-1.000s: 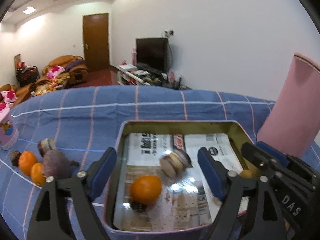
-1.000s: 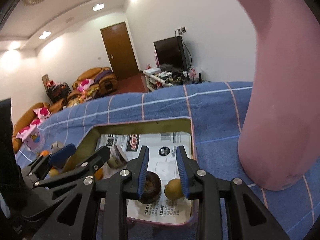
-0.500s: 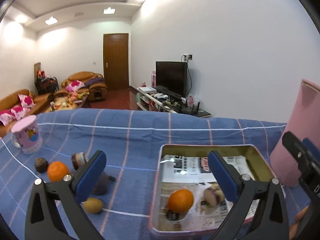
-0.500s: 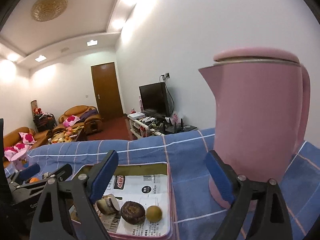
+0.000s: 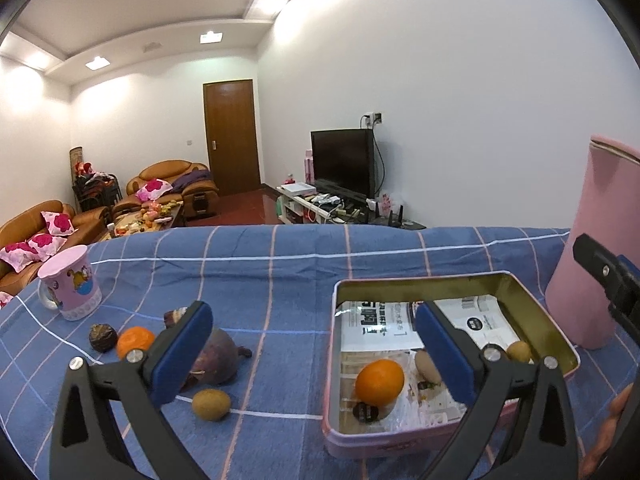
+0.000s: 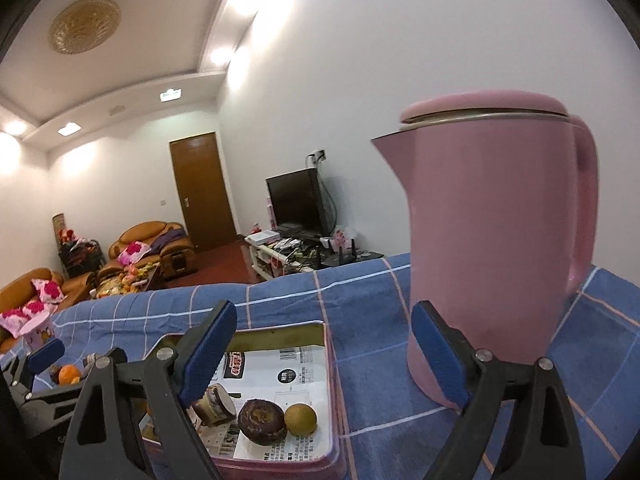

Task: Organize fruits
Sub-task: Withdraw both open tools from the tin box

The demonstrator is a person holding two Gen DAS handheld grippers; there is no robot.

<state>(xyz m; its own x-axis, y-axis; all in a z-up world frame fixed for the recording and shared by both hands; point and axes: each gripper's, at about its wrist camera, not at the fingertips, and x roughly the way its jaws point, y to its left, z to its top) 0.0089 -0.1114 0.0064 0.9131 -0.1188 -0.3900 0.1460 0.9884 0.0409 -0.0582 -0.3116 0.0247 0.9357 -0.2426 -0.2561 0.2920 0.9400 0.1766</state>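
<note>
Now both tongs, left gripper (image 5: pixel 312 356) and right gripper (image 6: pixel 324 356), stand wide and empty; next, centre the kiwi (image 5: pixel 211 405) before carrying it to the tin (image 5: pixel 412 442).

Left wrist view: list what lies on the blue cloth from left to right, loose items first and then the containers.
Pink mug → dark round fruit → loose orange → purple fruit, with the kiwi just in front of it → pink tin holding an orange → pink kettle.
</note>
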